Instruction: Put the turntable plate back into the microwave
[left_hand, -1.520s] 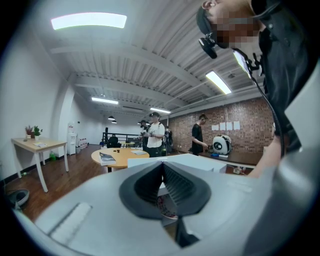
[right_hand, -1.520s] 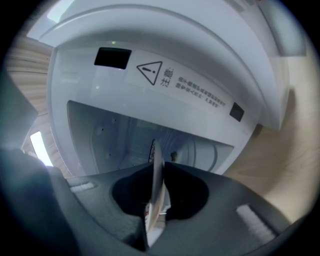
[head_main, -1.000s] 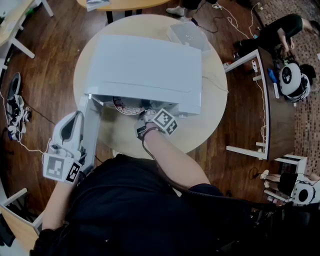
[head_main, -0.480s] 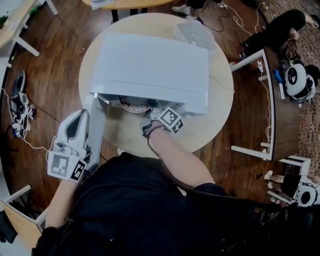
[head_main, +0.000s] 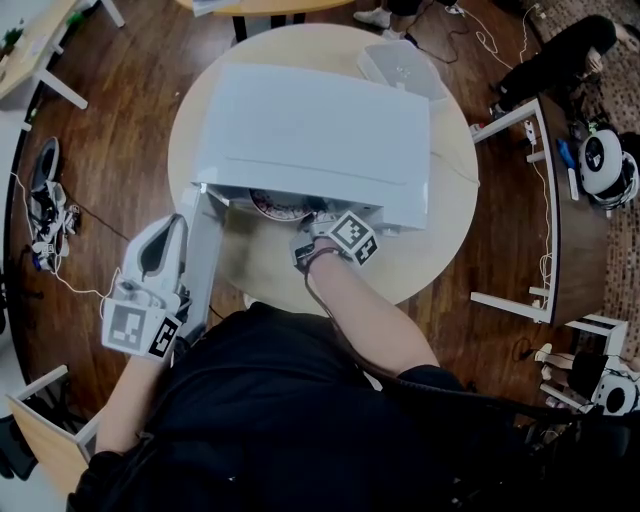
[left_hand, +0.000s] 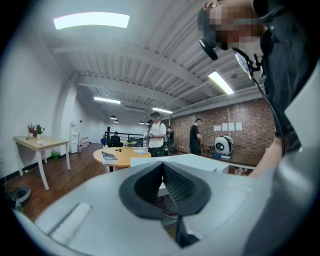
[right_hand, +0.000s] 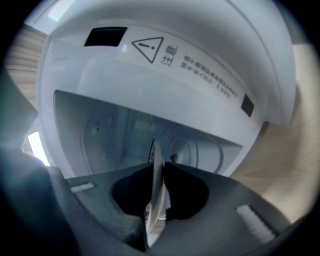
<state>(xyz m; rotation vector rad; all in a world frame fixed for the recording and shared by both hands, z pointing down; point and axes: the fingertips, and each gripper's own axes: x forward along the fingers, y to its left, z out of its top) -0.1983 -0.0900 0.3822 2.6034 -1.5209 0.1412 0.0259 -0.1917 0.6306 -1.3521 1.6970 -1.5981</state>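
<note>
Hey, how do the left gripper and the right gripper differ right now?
The right gripper is shut on the turntable plate, held edge-on; the left gripper is shut with nothing between its jaws. The right gripper is at the microwave opening; the left gripper hangs beside the open door. Both have jaws closed.

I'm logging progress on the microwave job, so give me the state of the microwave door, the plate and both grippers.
Microwave door: swung open at the left of the opening.
Turntable plate: held by its rim, partly inside the opening.
Right gripper: shut on the turntable plate.
Left gripper: shut, nothing between its jaws, beside the open door.
</note>
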